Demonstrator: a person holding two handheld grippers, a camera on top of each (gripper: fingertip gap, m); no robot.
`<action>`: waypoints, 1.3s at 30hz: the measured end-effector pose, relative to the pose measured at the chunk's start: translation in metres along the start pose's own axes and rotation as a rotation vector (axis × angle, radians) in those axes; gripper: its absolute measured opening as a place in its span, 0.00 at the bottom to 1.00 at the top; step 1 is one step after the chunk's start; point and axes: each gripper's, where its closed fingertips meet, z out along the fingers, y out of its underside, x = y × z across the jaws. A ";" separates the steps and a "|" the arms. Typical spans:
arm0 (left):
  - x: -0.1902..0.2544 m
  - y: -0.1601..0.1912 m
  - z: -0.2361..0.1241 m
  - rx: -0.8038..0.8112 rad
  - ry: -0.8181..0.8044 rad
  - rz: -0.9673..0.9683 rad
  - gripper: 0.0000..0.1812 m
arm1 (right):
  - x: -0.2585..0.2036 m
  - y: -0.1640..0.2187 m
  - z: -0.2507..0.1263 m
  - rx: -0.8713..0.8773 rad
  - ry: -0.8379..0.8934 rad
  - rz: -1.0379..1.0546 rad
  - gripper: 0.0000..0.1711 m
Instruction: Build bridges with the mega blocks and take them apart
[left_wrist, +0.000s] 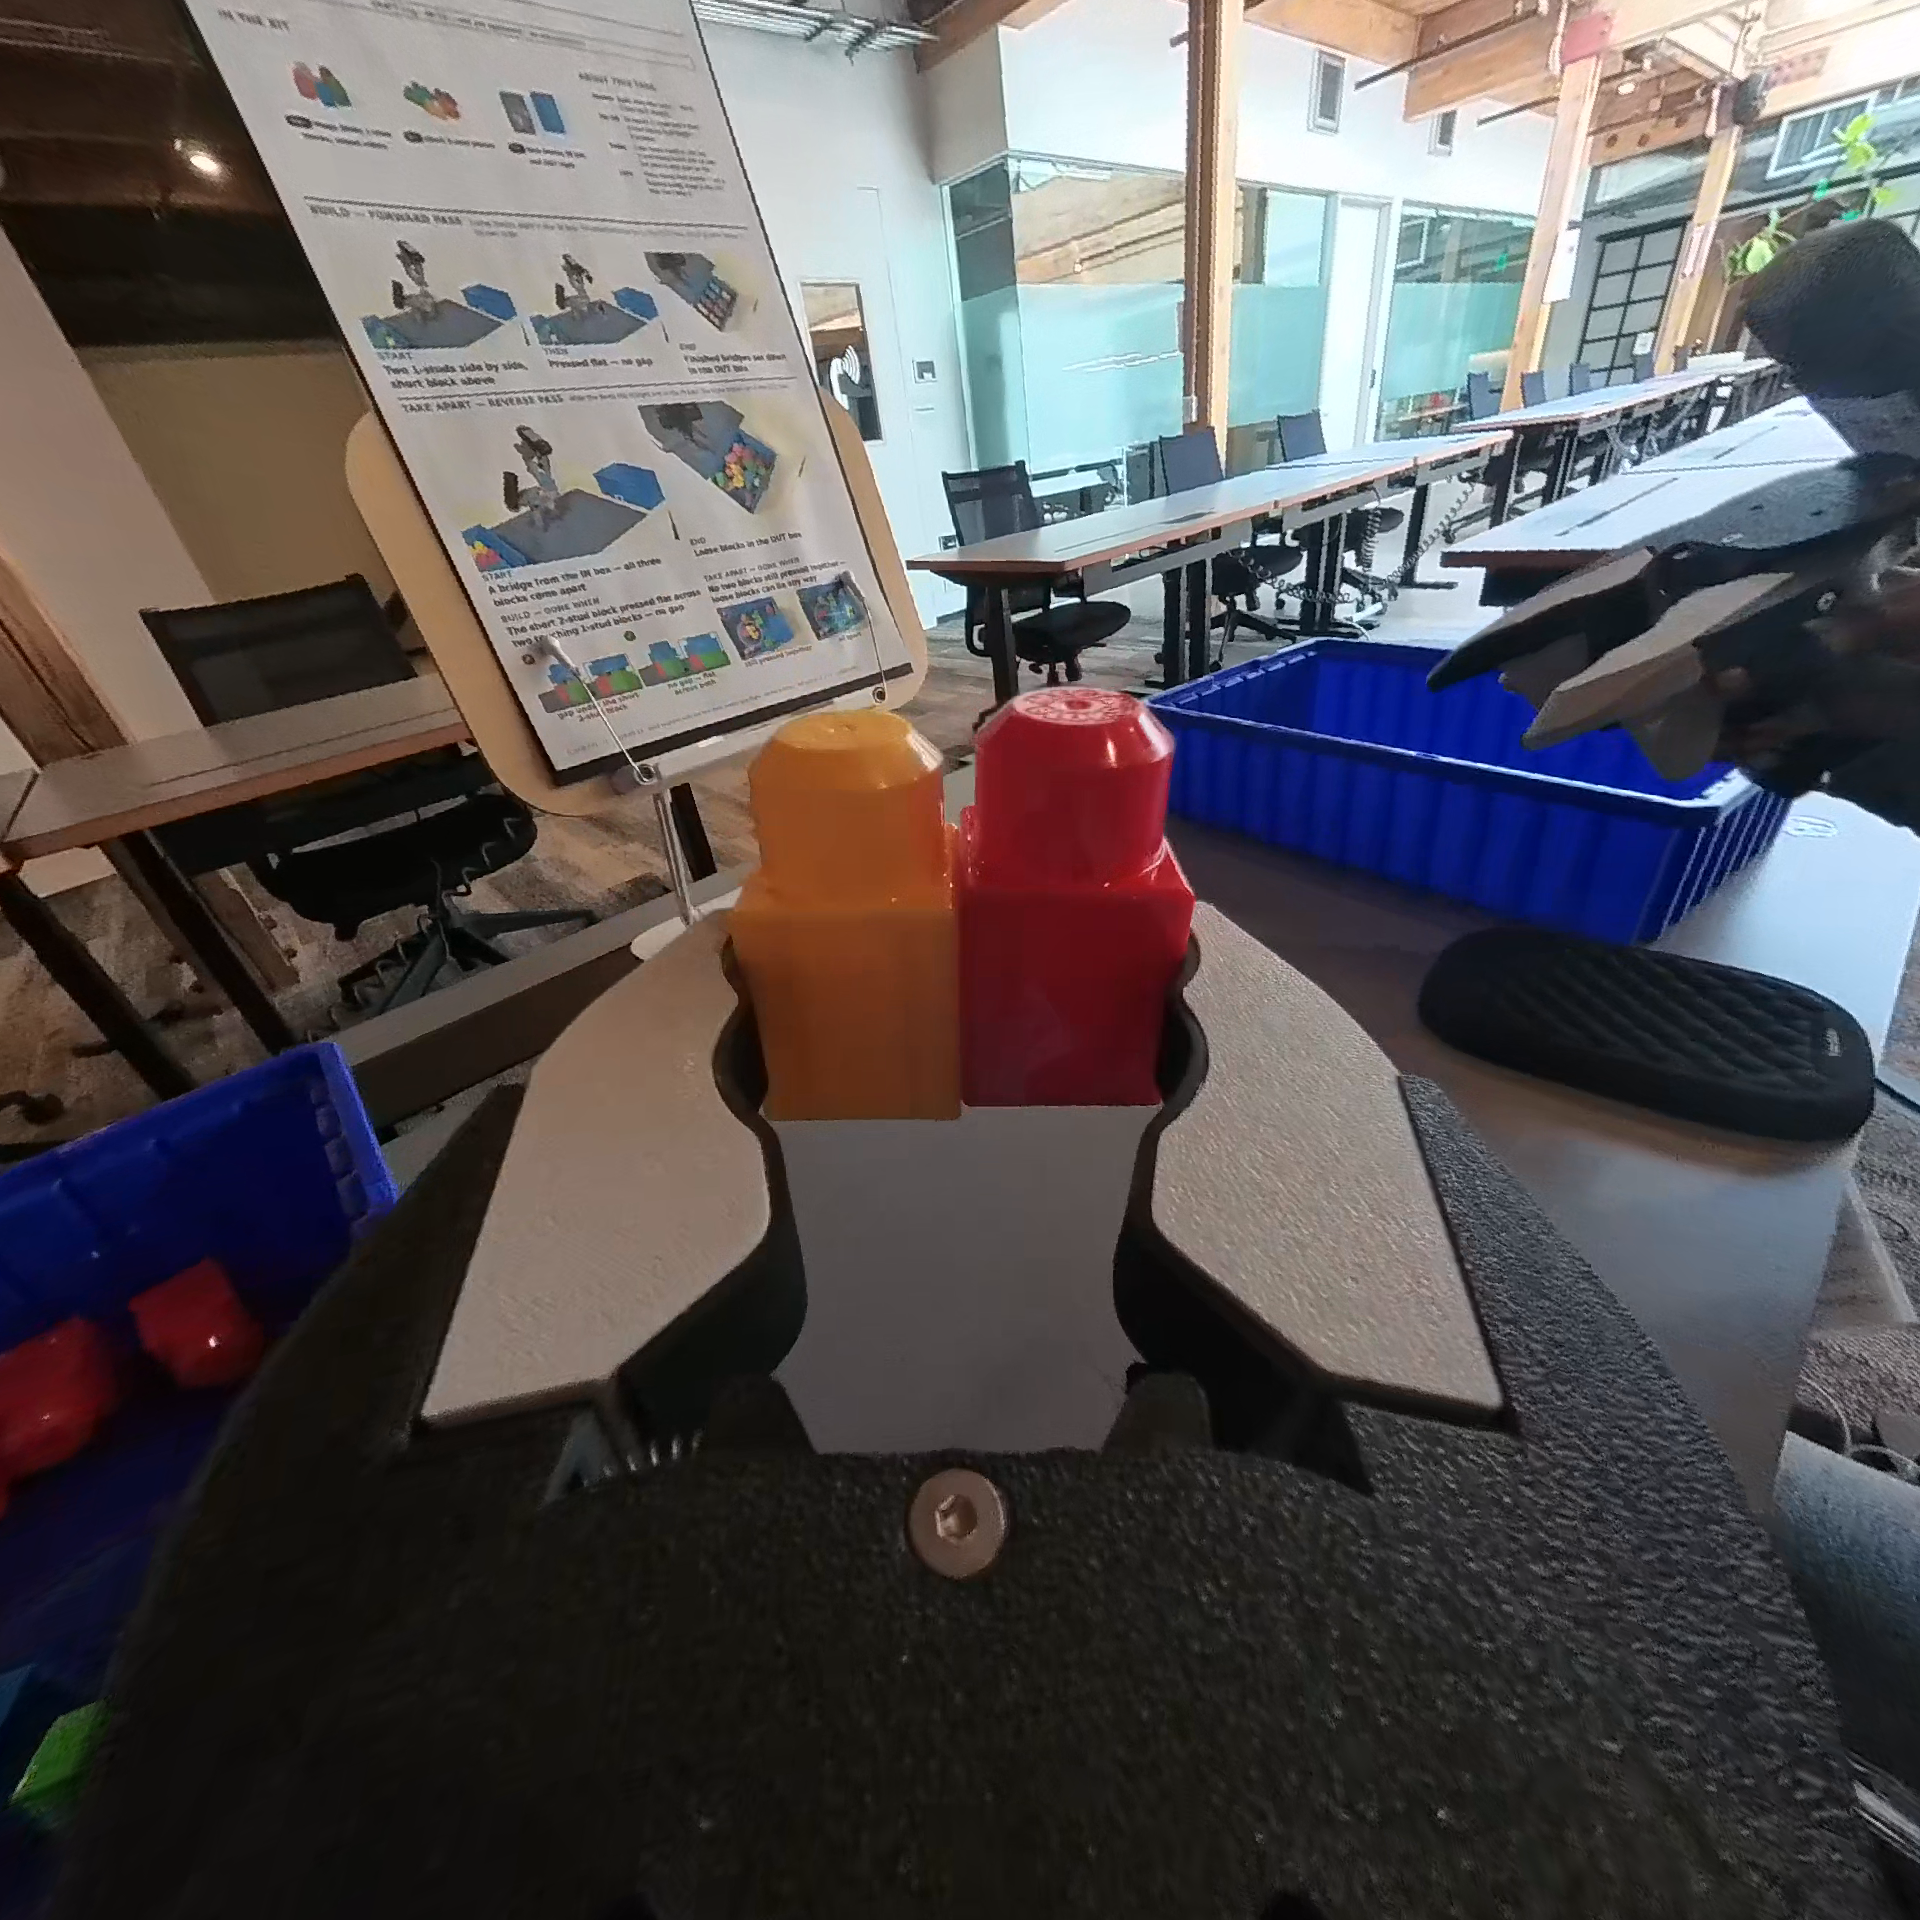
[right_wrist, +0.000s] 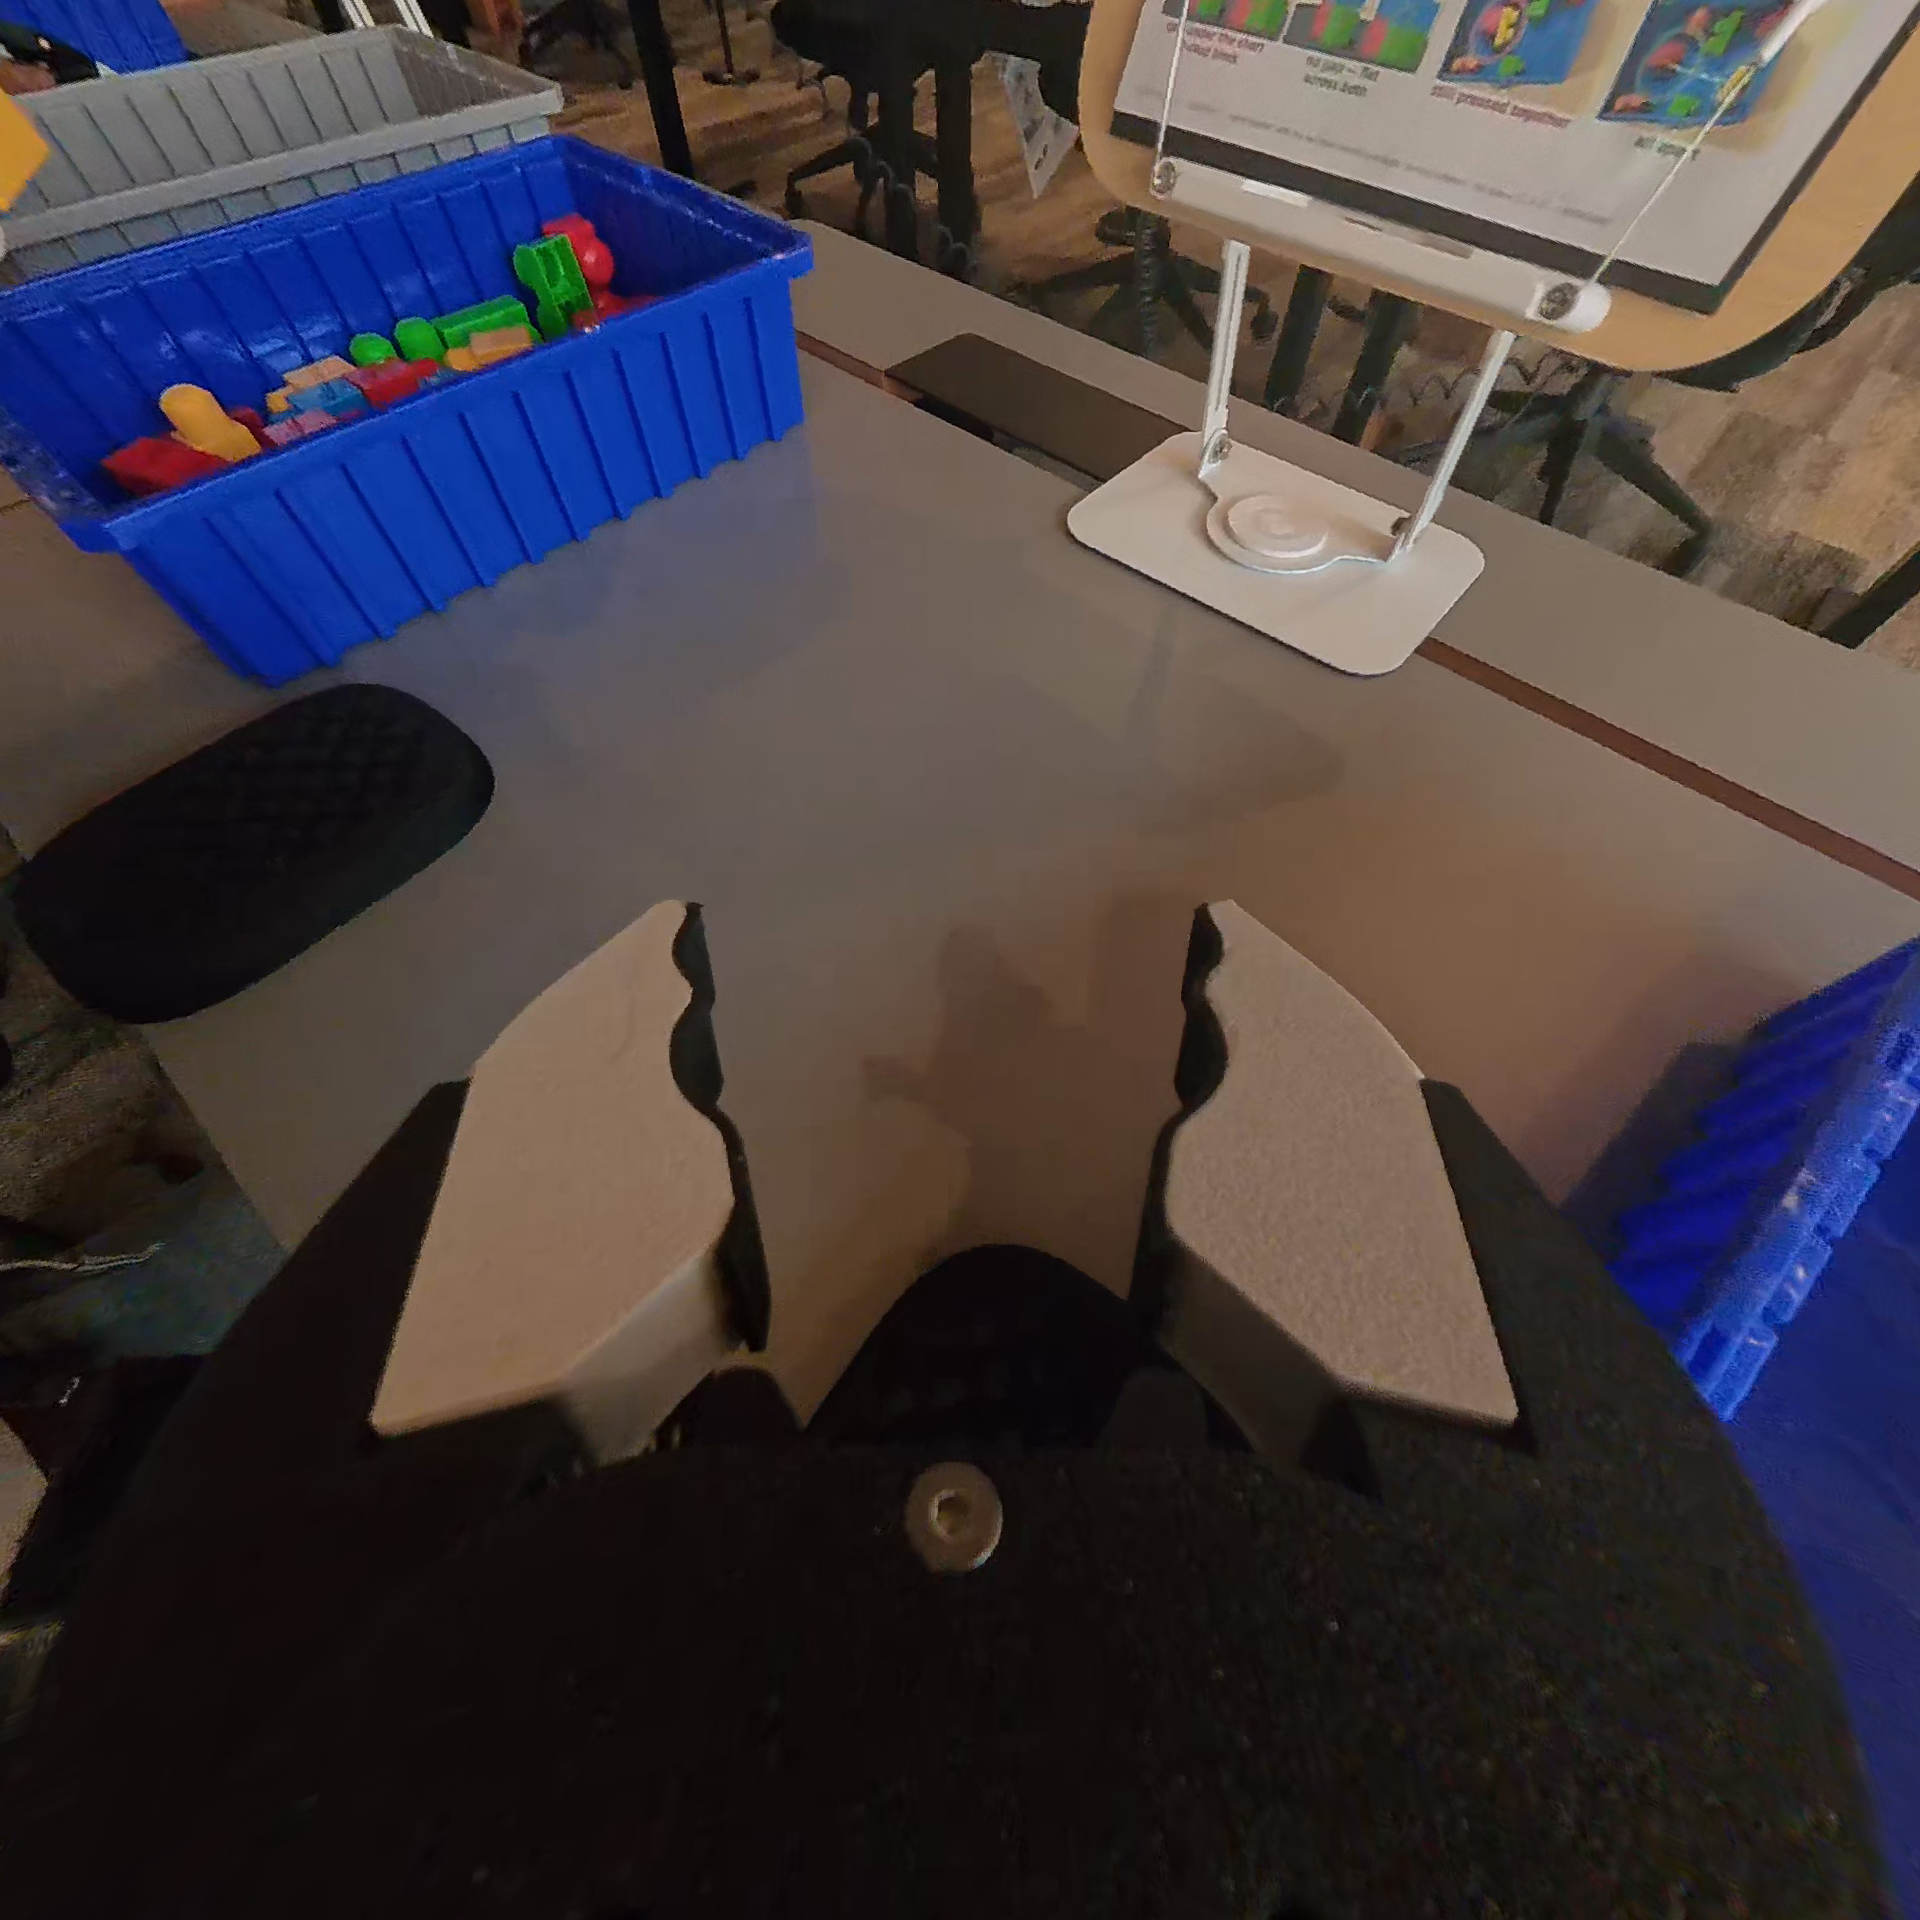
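In the left wrist view my left gripper (left_wrist: 956, 987) is shut on two one-stud mega blocks standing side by side, studs up: an orange block (left_wrist: 847, 935) on the left and a red block (left_wrist: 1070, 925) on the right, touching each other. Their bases are at table level; I cannot tell whether they rest on the table. My right gripper (right_wrist: 945, 925) is open and empty above the bare grey table (right_wrist: 935, 675). It also shows in the left wrist view (left_wrist: 1481, 712), at the upper right above a blue bin (left_wrist: 1455, 810).
A blue bin (right_wrist: 436, 499) with several loose coloured blocks stands at the back left, a black padded rest (right_wrist: 239, 842) before it. A second blue bin (right_wrist: 1787, 1195) is at the right. An instruction sheet on a white stand (right_wrist: 1278, 571) is at the table's far edge.
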 end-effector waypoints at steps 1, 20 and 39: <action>0.001 0.001 0.000 -0.002 0.003 0.001 0.41 | -0.001 -0.002 0.001 -0.001 -0.007 -0.003 0.50; 0.016 0.004 -0.002 -0.013 0.071 -0.017 0.41 | -0.068 -0.096 0.076 -0.038 -0.265 -0.207 0.46; 0.023 0.004 -0.003 -0.011 0.095 -0.028 0.41 | -0.162 -0.176 0.189 -0.064 -0.552 -0.289 0.43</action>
